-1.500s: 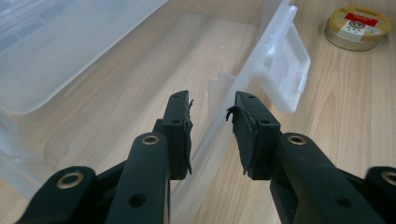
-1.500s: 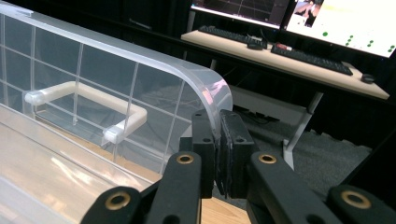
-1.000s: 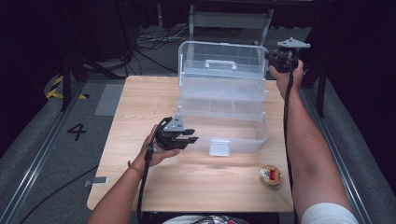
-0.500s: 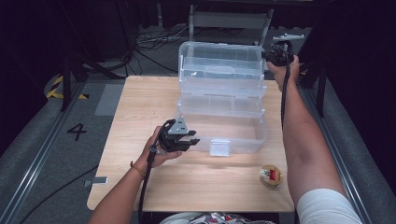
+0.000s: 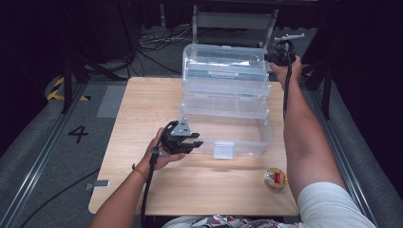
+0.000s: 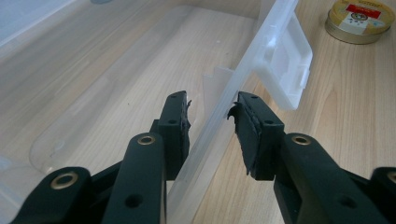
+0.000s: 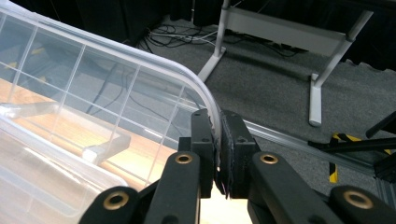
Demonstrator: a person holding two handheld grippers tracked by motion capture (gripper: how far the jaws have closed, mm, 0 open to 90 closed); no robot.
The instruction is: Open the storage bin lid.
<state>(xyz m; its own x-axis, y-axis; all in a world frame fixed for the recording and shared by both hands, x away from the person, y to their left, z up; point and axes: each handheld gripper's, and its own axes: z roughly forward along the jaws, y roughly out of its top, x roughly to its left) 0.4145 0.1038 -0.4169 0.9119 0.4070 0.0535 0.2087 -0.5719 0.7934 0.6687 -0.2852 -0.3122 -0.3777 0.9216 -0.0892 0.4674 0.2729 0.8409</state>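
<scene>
High view: a clear plastic storage box (image 5: 225, 128) sits mid-surface on the light wooden surface (image 5: 142, 104), long axis running left to right, its hinged lid (image 5: 223, 66) standing open at the far side. A small round gold tin (image 5: 275, 178) lies near right.

Left gripper view: the left gripper (image 6: 212, 123), jaws apart, straddles the box's near wall beside its latch (image 6: 287, 65).

Right gripper view: the right gripper (image 7: 217, 140) is clamped on the lid's rim.
</scene>
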